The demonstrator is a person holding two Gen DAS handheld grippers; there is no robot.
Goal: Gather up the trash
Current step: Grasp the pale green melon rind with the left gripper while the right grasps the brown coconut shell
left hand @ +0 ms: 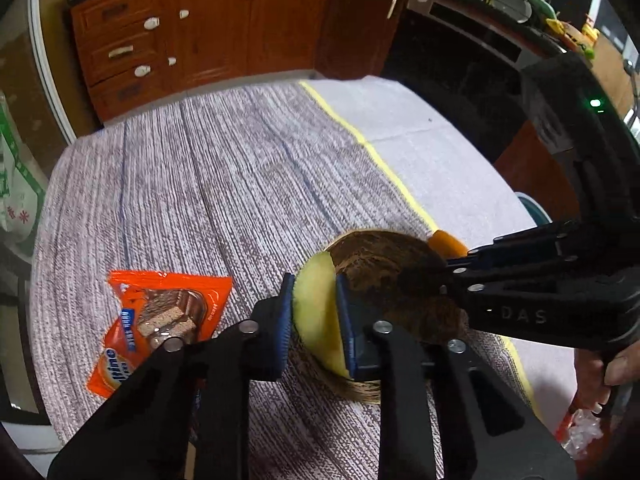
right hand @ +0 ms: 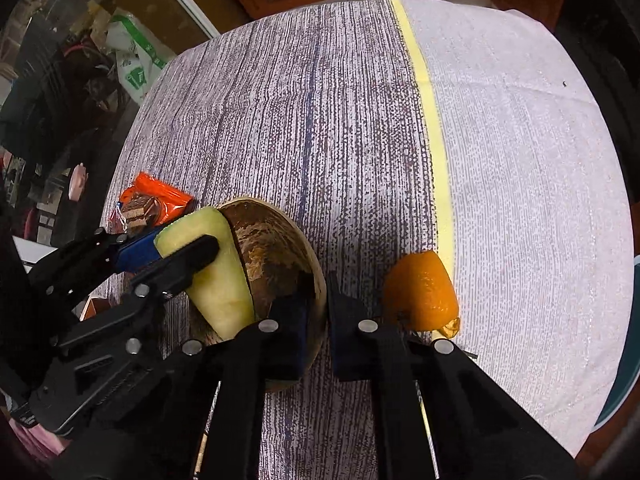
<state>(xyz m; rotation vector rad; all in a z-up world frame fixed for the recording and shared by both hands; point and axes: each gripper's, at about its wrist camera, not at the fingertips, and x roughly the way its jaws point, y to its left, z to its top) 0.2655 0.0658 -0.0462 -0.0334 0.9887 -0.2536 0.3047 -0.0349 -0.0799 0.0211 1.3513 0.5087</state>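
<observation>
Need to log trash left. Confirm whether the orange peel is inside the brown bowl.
No: the orange peel lies on the cloth beside the brown bowl.

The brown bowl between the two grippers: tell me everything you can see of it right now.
The brown bowl is round and shallow, wood-like, with a pale rim and a mottled dark inside. It sits on the striped cloth, tilt hard to judge. A pale green melon rind lies across its left part, clamped by the left gripper. The right gripper straddles its near rim, one finger inside, one outside. An orange peel sits apart on its right, a snack wrapper behind it.
</observation>
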